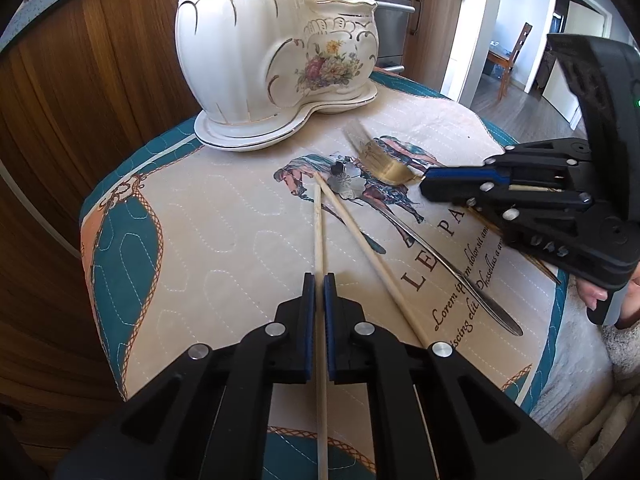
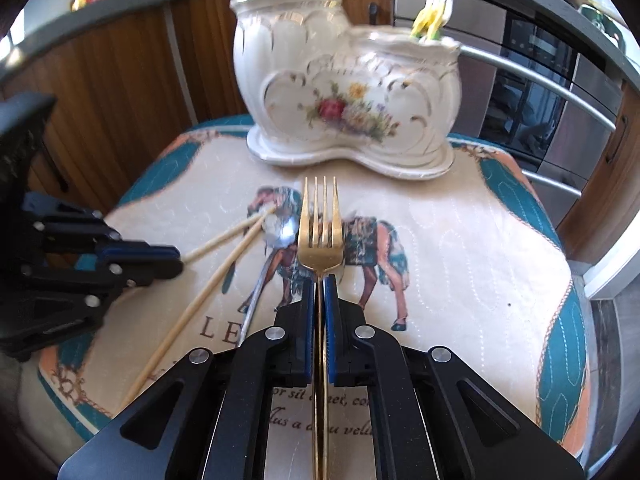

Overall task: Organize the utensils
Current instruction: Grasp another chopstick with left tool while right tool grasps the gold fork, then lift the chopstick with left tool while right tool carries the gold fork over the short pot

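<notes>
Wooden chopstick clamped in left gripper; right gripper clamped on gold fork.

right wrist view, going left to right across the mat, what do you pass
left gripper holding one chopstick → loose chopstick → spoon → gold fork in the right gripper → bare right part of the mat

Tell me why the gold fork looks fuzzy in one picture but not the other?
In the left wrist view the fork is smeared with blur, so it is likely moving; in the right wrist view it looks sharp, clamped in the right gripper, while the holder behind looks soft.
</notes>
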{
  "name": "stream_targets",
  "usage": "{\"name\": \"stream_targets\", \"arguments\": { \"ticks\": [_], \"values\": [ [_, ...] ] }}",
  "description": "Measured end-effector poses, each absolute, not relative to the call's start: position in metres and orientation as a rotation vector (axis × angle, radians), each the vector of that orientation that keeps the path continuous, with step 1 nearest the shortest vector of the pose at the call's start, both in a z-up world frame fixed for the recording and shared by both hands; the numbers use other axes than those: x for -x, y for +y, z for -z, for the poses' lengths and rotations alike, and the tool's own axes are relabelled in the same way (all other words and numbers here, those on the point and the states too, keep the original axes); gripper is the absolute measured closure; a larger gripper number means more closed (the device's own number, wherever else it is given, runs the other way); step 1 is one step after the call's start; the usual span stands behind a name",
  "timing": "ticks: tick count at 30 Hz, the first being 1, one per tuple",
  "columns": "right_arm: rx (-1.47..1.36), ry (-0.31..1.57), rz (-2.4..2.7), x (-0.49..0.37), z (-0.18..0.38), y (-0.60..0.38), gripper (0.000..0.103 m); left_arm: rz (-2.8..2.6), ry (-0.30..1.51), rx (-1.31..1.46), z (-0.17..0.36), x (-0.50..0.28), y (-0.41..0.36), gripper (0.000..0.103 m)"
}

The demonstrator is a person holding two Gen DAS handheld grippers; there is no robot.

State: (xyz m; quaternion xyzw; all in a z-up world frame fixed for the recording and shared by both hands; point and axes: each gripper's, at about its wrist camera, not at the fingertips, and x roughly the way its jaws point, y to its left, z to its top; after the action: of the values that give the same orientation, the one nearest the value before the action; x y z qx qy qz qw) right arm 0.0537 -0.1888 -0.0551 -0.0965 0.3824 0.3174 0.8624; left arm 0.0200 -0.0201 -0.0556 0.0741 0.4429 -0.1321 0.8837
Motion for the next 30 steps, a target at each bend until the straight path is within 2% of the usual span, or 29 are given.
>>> {"name": "stream_targets", "arguments": {
  "ticks": [15,30],
  "values": [
    [0.079,0.456,-0.703,-0.022,-0.014,-0.222,0.097,0.278,0.804,-0.123,0.026,-0.007,-0.014,0.099],
    [-0.049,0.220,-0.614,-0.040,-0.082,-0.232,0.097,0.272,0.384,0.019,-0.070,0.008,0.001,0.099]
  ]
}}
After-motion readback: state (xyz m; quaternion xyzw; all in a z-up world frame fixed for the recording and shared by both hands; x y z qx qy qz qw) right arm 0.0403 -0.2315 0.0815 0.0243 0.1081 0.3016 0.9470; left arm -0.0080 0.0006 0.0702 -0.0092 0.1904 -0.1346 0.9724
